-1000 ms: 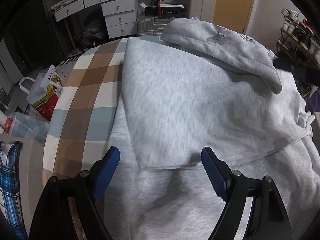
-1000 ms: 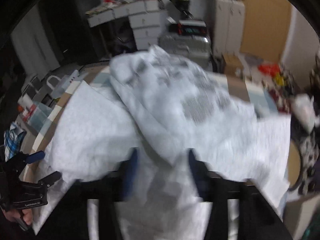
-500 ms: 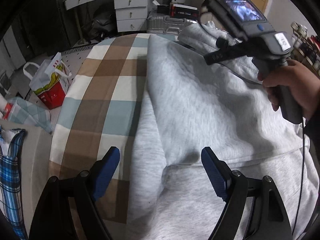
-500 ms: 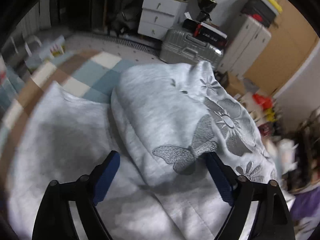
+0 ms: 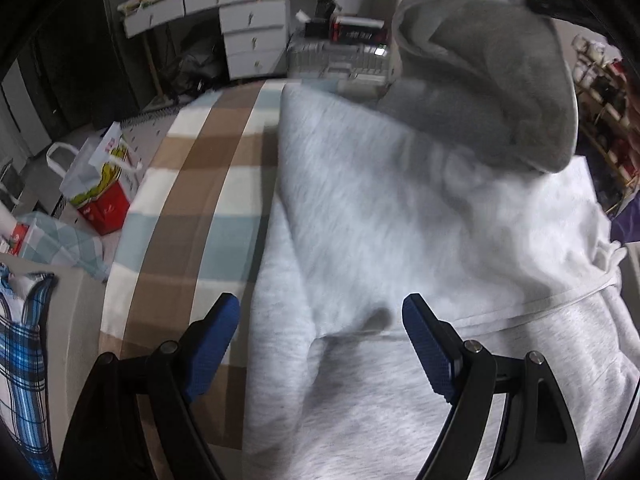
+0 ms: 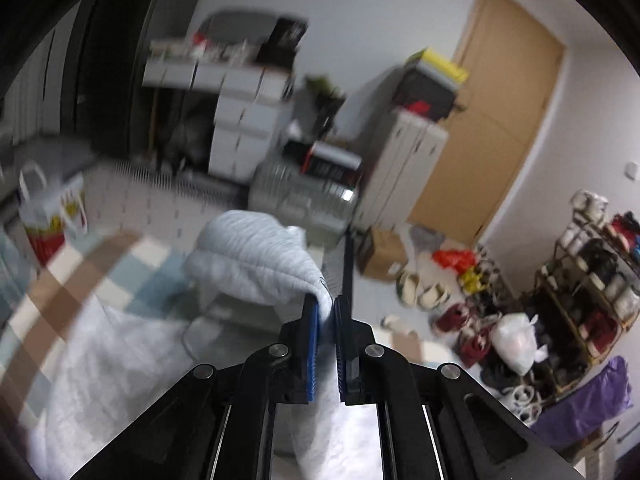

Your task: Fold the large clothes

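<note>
A large light grey hoodie lies spread on the checked bed cover. My left gripper is open and empty, low over the hoodie's folded left edge. My right gripper is shut on the hoodie's hood and holds it lifted above the bed. The raised hood also shows in the left wrist view at the top right, hanging over the hoodie's body.
The bed's left edge drops to a floor with a red and white paper bag and a plaid cloth. White drawers, a silver suitcase and a shoe rack stand beyond the bed.
My right gripper has closed on the hood and lifted it up off the hoodie's body. My left gripper has stayed open over the left edge.
</note>
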### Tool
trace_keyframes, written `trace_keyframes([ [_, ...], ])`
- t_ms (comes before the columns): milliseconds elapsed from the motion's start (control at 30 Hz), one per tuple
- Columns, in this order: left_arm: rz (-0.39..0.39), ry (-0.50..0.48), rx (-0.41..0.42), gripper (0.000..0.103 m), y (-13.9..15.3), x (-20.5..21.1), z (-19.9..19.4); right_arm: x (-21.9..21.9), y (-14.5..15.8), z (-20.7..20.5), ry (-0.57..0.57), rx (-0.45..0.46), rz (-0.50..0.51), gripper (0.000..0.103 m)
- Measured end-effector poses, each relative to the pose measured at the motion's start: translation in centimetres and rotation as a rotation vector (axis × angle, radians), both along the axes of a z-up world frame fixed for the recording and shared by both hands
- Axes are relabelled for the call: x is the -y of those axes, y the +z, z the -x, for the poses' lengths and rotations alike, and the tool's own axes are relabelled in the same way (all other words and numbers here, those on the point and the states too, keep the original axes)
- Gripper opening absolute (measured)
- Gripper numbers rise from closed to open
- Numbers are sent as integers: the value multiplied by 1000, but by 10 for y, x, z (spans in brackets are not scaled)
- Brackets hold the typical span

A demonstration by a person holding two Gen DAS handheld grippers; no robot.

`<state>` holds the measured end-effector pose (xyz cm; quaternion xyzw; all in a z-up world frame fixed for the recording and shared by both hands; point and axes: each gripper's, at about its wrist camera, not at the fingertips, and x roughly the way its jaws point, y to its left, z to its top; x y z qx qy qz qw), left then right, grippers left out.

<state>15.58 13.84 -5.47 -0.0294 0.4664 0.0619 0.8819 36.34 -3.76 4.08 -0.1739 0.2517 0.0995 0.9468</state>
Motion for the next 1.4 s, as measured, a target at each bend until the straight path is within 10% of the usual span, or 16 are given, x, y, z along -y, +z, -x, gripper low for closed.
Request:
trace_keyframes([
  [433,49,-94,359,80,93,44,-23,103,34,83,30,120,-263,2],
  [767,-136,-134,251,81,71,57,-50,141,4,83,40,-69,-406,5],
  [900,57,48,165,80,48,10,-19,130,-35,83,154,-304,-477,16],
  [1000,182,191,92,80,22,-20,20,95,-72,90,281,-491,-464,52],
  [1133,332,300,9,80,-3,-46,53,37,-100,107,417,-528,-373,67],
  [1400,299,269,-7,80,-8,-48,56,-71,-138,78,346,-605,-165,66],
])
